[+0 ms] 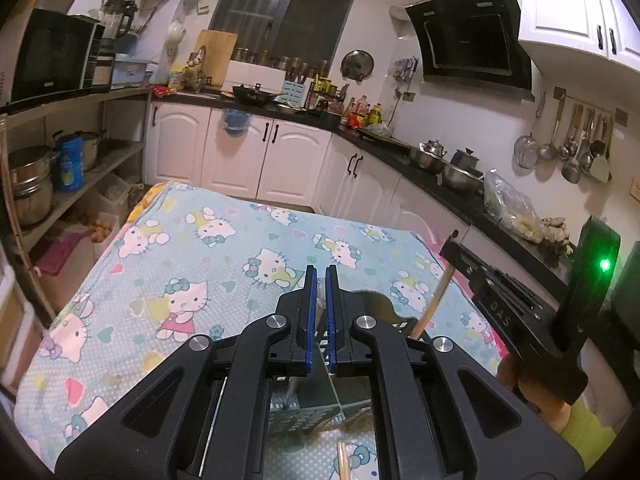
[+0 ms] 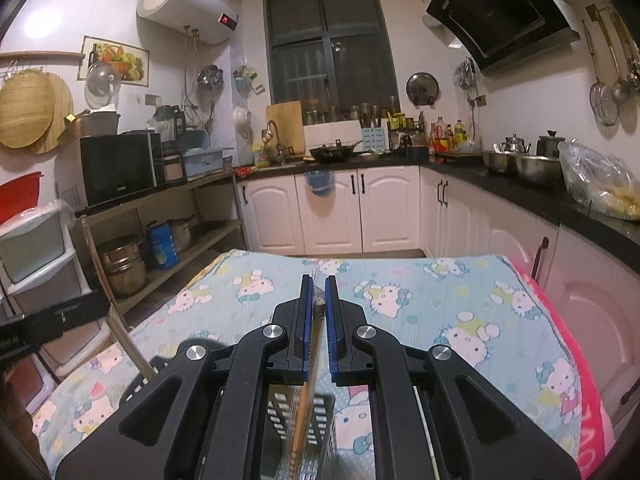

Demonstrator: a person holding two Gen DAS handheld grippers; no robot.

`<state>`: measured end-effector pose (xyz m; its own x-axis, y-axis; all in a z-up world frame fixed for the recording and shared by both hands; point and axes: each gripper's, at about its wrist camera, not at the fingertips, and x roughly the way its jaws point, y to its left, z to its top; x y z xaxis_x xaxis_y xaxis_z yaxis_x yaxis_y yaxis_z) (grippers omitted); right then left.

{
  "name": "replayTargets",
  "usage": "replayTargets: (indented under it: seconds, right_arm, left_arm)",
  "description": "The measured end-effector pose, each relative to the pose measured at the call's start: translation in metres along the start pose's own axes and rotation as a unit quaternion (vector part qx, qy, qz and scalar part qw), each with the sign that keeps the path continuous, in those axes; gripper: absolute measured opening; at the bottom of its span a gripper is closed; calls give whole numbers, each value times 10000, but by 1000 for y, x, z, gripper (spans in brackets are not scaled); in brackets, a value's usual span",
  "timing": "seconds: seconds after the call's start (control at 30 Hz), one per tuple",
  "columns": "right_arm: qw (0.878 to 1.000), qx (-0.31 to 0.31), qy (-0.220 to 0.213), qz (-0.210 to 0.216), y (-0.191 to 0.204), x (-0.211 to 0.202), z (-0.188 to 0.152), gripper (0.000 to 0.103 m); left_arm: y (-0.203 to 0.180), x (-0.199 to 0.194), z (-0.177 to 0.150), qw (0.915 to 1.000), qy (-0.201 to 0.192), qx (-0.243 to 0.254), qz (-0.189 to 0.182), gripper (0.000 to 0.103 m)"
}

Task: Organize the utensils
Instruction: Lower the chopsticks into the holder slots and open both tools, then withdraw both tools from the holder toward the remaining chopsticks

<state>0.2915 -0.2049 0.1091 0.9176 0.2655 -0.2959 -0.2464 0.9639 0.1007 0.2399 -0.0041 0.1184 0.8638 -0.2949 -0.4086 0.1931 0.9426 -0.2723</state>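
Hovering over the cartoon-cat cloth on the counter, the left tongs are pinched on a thin metal utensil above the perforated utensil holder; the right tongs are likewise clamped on a flat shiny utensil above a slotted holder. Judged best: keep each piece upright, lower it straight into a compartment, and release only once it is seated. No brand is readable; lettering on the right gripper body in the left view is too blurred.

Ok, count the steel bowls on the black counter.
2 steel bowls, both on the black counter at right: one below the steel teapot, the other beside it, next to the plastic bag. The bag may hide more.
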Motion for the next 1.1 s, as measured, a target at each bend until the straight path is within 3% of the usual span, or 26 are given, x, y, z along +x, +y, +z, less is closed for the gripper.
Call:
replayTargets:
  seconds: [0.17,0.37,1.1]
  right_arm:
    - [9999,54,121,-66,-5,-6,-4,8]
    - [9994,158,300,-106,-14,-14,-9,26]
    - [9987,154,477,-88,-16,-61,-25,57]
  left_arm:
    - [8,-5,1,9999,-21,-129,30,1]
    - [17,-10,0,9996,-15,-258,66,3]
    - [31,-37,-18,9989,14,-464,54,56]
